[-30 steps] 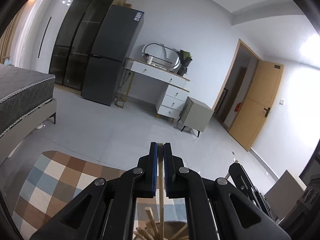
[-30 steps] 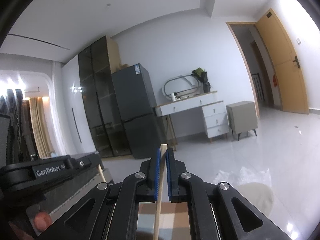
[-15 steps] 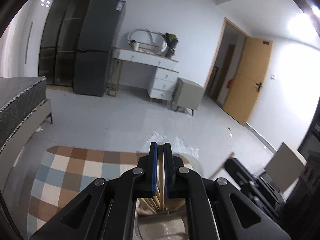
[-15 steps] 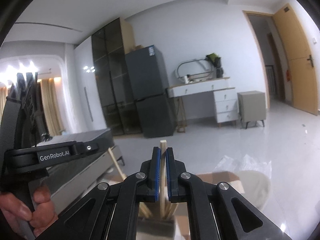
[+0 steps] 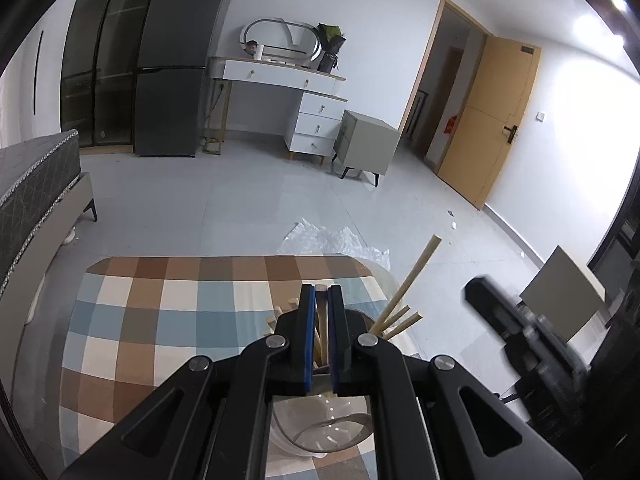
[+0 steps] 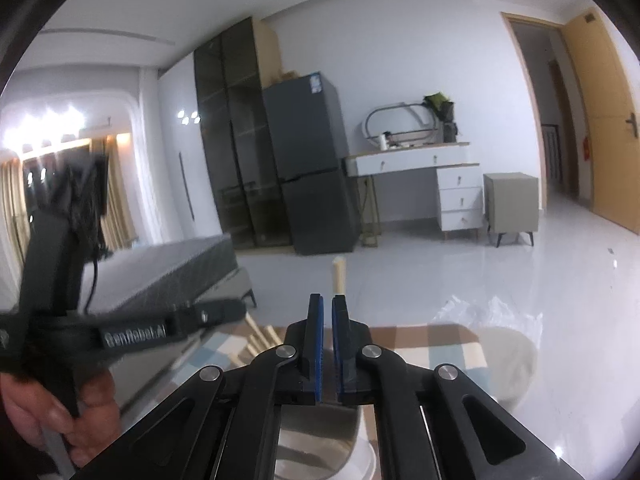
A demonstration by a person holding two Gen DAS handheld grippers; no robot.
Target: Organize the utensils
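the left gripper is clamped narrow on a single wooden chopstick, its blue pads pinching the stick near the top while the shaft runs down into the clear container just below. the right gripper now stands slightly parted: a thin gap shows between its pads, and the chopstick tip it was pinching half a second ago rises just beyond the pads, apparently free of them, though blur makes contact hard to rule out. over the last second both cameras have tipped from the far wall down toward the bench with its checked blue-and-brown cloth, and the container has come into view under each gripper. read against the task, the right-hand stick looks just released into the container, while the left-hand one is lowered in but not yet let go.

several more chopsticks lean out of the container toward the right in the left wrist view, one long stick angling well above the rest. in the right wrist view the person's left hand grips the other tool's black handle at the lower left, motion-blurred. beyond the bench lie crumpled clear plastic on the tiled floor, a bed to the left, and a dark fridge beside a white dressing table.
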